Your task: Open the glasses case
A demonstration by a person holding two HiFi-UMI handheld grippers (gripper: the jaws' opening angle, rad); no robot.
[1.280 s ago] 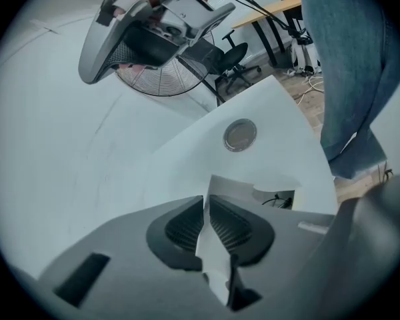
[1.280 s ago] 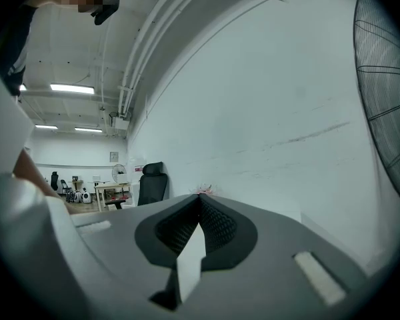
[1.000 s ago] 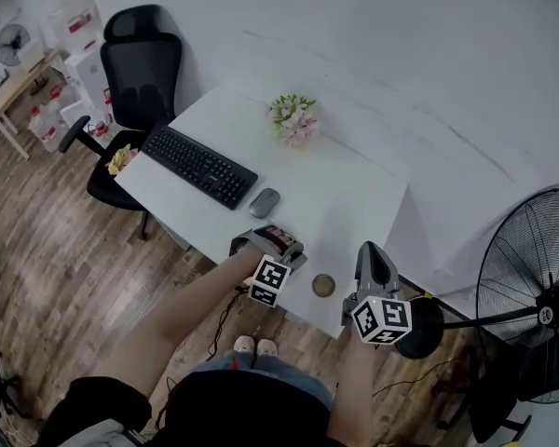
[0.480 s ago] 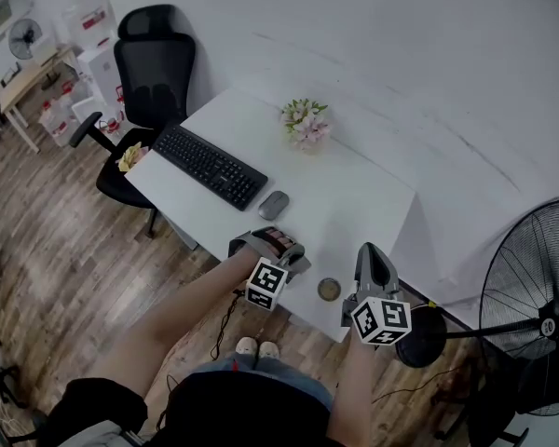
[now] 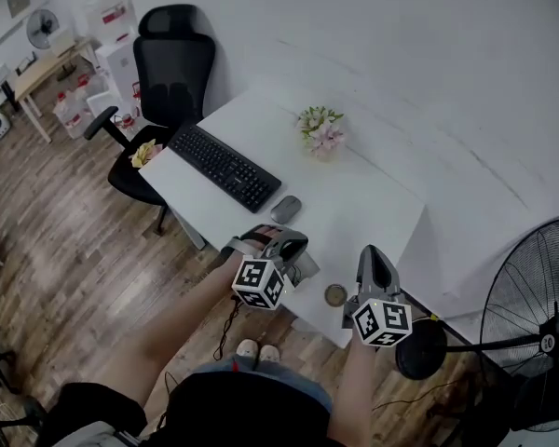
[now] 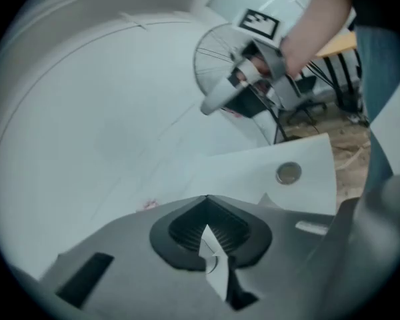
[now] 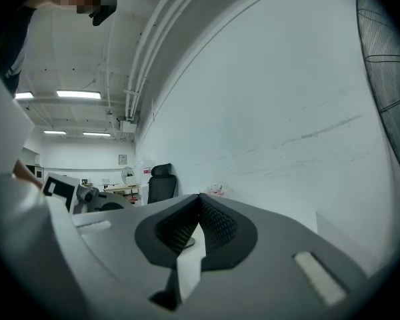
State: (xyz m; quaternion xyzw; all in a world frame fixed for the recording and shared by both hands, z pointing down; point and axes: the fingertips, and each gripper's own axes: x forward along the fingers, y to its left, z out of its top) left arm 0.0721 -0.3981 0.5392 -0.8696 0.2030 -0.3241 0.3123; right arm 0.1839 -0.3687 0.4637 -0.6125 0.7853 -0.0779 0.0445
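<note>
Not started yet: left gripper (image 6: 207,201) jaws just closed together on nothing, right gripper (image 7: 199,197) likewise together and empty, both at the table's (image 5: 354,203) near edge, lower centre; I can't spot the glasses case, so next means finding it and spreading the jaws.

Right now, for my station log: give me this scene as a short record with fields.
table: white, against a white wall
on table: keyboard, mouse, flowers, small round disc
beside table: black chair, fan
left gripper: shut, nothing held
right gripper: shut, nothing held
glasses case: none seen in any view
</note>
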